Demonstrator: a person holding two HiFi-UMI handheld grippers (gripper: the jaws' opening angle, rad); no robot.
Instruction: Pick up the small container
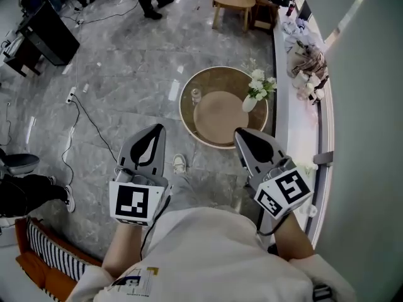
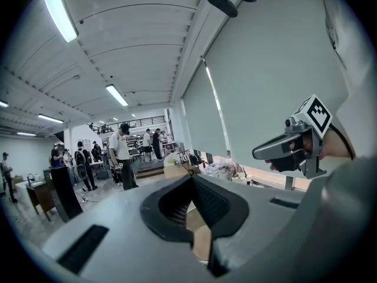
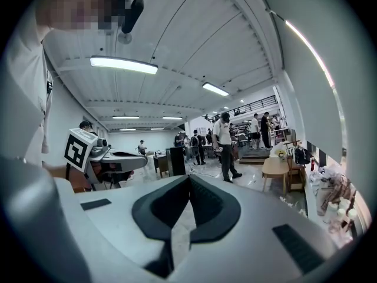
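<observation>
Nearest of all is the person's white shirt, with both tools held out level over the stone floor. The left gripper has its jaws pressed together on nothing, and the right gripper is likewise closed and empty. The small container stands apart from both, on the round table near its left rim, with a vase of white flowers toward the table's right side. From where I stand, the risk is arriving with the jaws closed: a bump would likely tip the container off that near rim. The right gripper could also clip the vase if it swings in.
</observation>
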